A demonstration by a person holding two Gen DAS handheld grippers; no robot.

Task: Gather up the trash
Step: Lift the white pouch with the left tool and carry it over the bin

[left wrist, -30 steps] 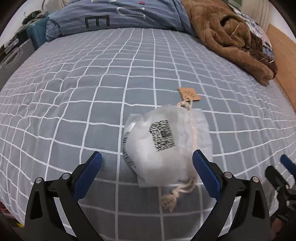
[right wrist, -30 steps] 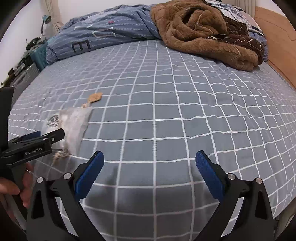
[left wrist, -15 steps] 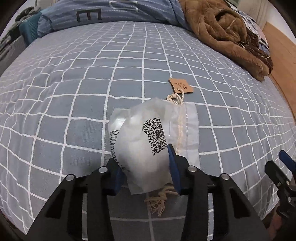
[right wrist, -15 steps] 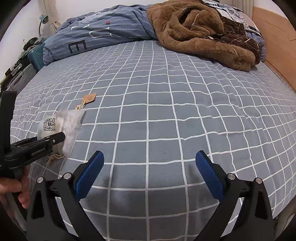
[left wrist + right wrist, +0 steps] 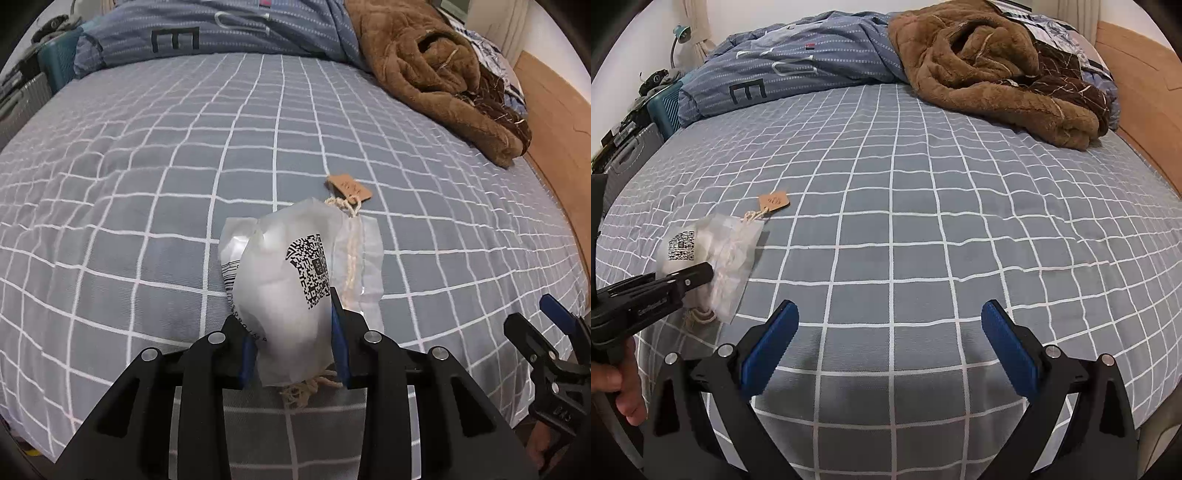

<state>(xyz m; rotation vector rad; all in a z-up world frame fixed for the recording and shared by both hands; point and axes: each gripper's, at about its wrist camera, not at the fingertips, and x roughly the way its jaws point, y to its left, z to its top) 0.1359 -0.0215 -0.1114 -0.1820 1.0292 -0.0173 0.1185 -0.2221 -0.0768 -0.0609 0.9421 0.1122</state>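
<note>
A crumpled white plastic bag (image 5: pixel 291 280) with a QR code, a drawstring and a brown paper tag (image 5: pixel 348 187) lies on the grey checked bed (image 5: pixel 147 166). My left gripper (image 5: pixel 293 349) is shut on the bag's near end. The bag (image 5: pixel 713 243), its tag (image 5: pixel 774 201) and the left gripper (image 5: pixel 683 278) also show in the right wrist view, at the left. My right gripper (image 5: pixel 890 332) is open and empty over the bed's near edge, to the right of the bag; it appears in the left wrist view (image 5: pixel 546 332) too.
A brown fleece blanket (image 5: pixel 997 70) and a blue striped duvet (image 5: pixel 798 66) are heaped at the far end of the bed. A wooden headboard (image 5: pixel 1137 77) runs along the right. Suitcases and clutter (image 5: pixel 631 147) stand at the far left.
My left gripper went from wide open around the bag to shut on it, and the bag now stands up a little off the bed. The right gripper stayed open.
</note>
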